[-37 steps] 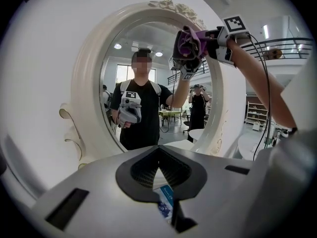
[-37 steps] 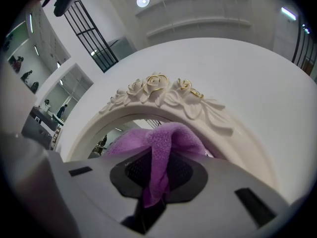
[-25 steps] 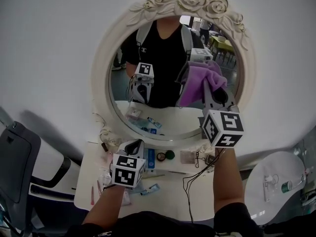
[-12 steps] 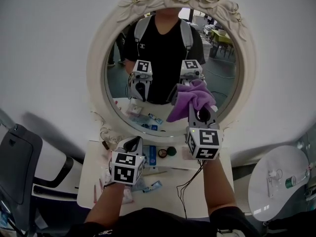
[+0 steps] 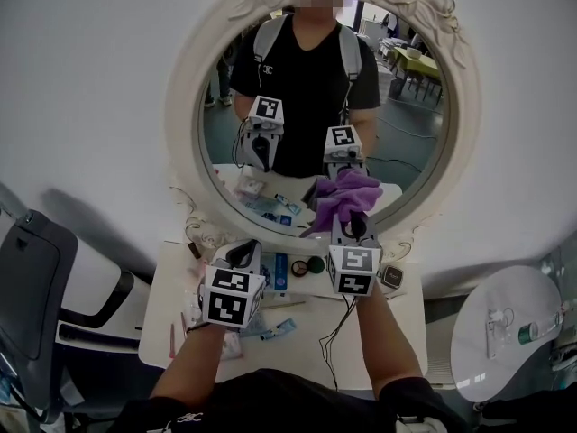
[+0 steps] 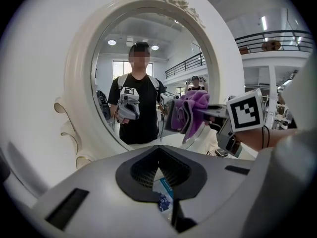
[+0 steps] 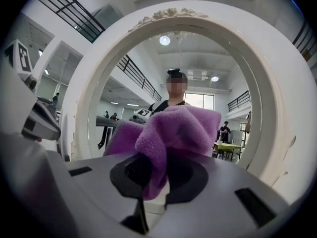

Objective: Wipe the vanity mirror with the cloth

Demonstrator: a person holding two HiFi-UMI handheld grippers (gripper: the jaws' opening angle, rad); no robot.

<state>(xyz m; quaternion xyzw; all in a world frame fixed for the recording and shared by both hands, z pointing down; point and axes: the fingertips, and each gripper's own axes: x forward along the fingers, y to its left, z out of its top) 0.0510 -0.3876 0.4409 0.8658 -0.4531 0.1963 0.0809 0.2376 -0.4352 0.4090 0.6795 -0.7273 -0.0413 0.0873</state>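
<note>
The oval vanity mirror point(image 5: 297, 79) in its white rose-carved frame point(image 5: 185, 106) hangs on the wall ahead. My right gripper point(image 5: 347, 224) is shut on a bunched purple cloth point(image 5: 344, 198), held against the lower part of the glass just above the bottom rim. In the right gripper view the cloth point(image 7: 173, 133) bulges out of the right gripper point(image 7: 153, 175) and the mirror point(image 7: 168, 68) fills the view. My left gripper point(image 5: 245, 255) hovers low over the vanity top, left of the cloth. In the left gripper view the left gripper point(image 6: 161, 182) is shut on nothing, and the cloth point(image 6: 190, 108) shows to the right.
A white vanity top point(image 5: 171, 327) under the mirror carries several small tubes, a round black compact point(image 5: 313, 265) and a black cable point(image 5: 338, 323). A dark chair point(image 5: 36, 287) stands at the left. A round white side table point(image 5: 505, 323) with a bottle is at the right.
My right gripper has carried the cloth down and to the left across the glass, from the upper right part to the bottom edge. The left gripper has hardly moved.
</note>
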